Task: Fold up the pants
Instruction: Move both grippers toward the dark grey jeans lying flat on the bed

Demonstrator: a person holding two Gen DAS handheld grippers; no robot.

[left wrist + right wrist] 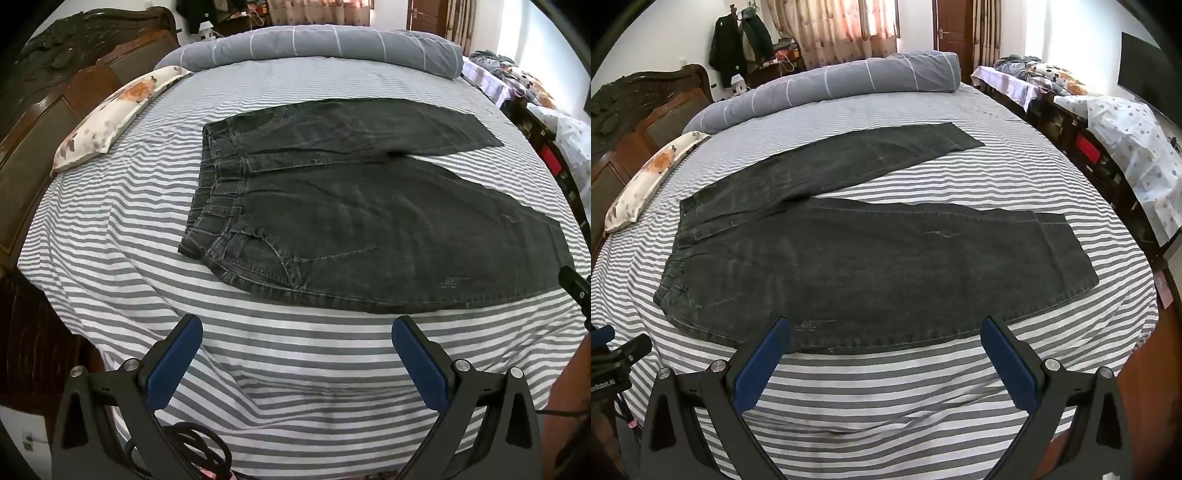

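Note:
Dark grey jeans lie flat on the striped bed sheet, waistband to the left, the two legs spread apart to the right. They also show in the right wrist view. My left gripper is open and empty, hovering over the sheet just short of the jeans' near edge. My right gripper is open and empty, its blue pads at the near hem of the closer leg. The right gripper's edge shows in the left wrist view.
A floral pillow lies at the left by the wooden headboard. A rolled grey duvet lies along the far side. A cluttered bench stands to the right of the bed.

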